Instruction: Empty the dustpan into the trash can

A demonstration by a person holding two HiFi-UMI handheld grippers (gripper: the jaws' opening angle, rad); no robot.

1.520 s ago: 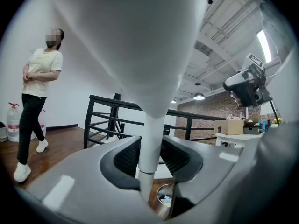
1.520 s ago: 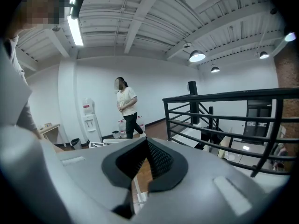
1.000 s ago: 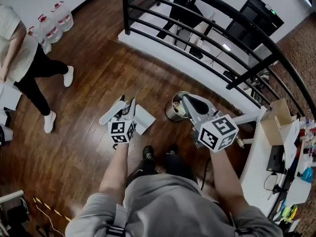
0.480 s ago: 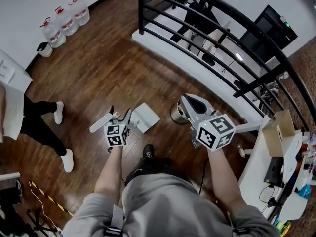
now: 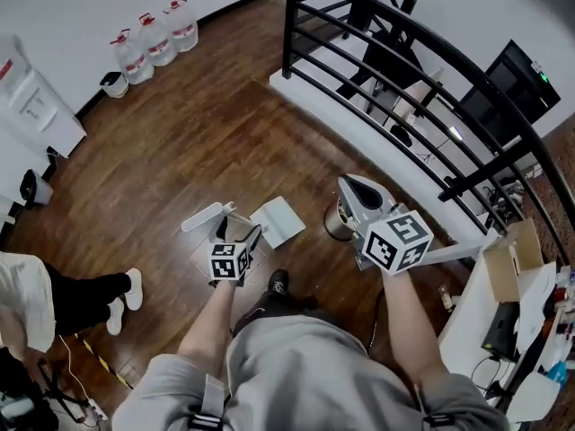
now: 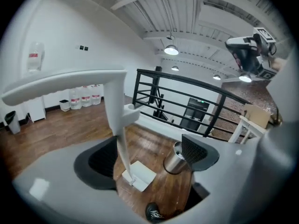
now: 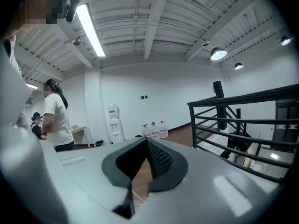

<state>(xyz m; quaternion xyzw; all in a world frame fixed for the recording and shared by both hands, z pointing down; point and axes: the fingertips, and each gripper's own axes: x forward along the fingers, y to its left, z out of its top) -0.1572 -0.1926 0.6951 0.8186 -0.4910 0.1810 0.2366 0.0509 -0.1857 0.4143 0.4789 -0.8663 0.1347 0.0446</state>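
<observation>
The left tongs (image 5: 238, 232) are opening around the dustpan's (image 5: 278, 221) white handle (image 6: 116, 125), so I think this is the letting-go step. The dustpan stands on the floor (image 5: 180, 133), just left of the trash can (image 5: 334, 228). The right tongs (image 7: 145, 148) are pressed together and hold nothing; next the left tongs should pull back gently.

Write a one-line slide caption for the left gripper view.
Left claw opening, handle of the white dustpan between its jaws; steel trash can stands beside the pan.
</observation>
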